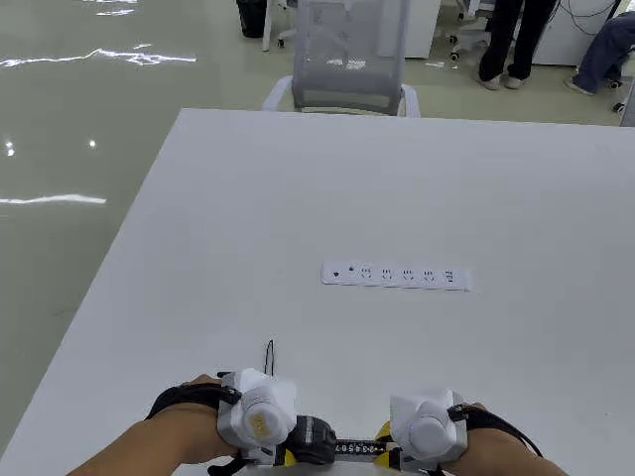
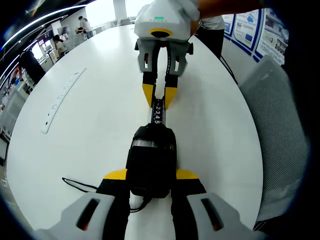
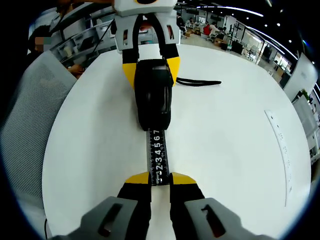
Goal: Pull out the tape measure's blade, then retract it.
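At table edge, left tool holds tape measure, right tool blade

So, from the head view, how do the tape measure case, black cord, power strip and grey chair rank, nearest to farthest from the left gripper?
1. Tape measure case, held in the left gripper's jaws.
2. Black cord, on the table just ahead.
3. Power strip, mid-table, to the right.
4. Grey chair, beyond the table's far edge.

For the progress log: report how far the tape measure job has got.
Done: left gripper clamps the black tape measure case; right gripper pinches its black blade with white numerals. In hand: a short stretch is out, numerals to 7 showing. Left: retraction, perhaps more pulling.
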A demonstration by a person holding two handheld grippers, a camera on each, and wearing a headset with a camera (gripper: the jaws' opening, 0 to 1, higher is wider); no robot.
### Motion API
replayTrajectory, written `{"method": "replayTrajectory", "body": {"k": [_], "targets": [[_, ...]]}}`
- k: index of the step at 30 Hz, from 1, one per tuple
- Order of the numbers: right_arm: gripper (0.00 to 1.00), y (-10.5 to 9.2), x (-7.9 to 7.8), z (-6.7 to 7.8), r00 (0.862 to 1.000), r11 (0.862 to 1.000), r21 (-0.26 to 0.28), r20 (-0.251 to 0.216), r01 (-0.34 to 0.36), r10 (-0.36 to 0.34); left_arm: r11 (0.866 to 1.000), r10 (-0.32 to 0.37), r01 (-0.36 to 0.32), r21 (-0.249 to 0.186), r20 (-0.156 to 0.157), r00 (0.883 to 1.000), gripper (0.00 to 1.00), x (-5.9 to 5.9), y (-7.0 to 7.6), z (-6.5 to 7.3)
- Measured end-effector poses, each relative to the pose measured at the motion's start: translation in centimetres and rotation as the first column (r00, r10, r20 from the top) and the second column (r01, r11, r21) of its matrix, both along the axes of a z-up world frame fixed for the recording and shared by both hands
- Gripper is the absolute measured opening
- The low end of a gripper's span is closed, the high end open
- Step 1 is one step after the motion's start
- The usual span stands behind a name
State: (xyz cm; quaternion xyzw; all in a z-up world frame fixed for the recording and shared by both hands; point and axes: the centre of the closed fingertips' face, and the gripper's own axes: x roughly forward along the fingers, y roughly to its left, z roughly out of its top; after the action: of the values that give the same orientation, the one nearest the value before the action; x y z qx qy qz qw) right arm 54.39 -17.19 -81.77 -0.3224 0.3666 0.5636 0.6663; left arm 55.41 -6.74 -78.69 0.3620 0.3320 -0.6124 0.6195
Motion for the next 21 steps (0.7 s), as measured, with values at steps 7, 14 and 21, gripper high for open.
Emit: {"method": "replayTrajectory", "body": {"k": [7, 14, 21], "targets": [[0.12, -0.4, -0.1, 0.1, 1.0, 1.0, -0.002, -0.001, 0.003, -0.003, 1.0, -0.002, 0.002, 0.002, 0.002, 1.0, 0.27, 0.0, 0.0, 0.0], [0.12, -1.2, -0.2, 0.2, 1.0, 1.0, -0.005, -0.001, 0.009, -0.009, 1.0, -0.003, 0.003, 0.004, 0.002, 1.0, 0.27, 0.0, 0.0, -0.1], [0.12, -2.1, -0.4, 0.2, 1.0, 1.0, -0.016, -0.003, 0.013, -0.013, 1.0, -0.003, 0.003, 0.004, 0.0, 1.0, 0.27, 0.0, 0.0, 0.0]]}}
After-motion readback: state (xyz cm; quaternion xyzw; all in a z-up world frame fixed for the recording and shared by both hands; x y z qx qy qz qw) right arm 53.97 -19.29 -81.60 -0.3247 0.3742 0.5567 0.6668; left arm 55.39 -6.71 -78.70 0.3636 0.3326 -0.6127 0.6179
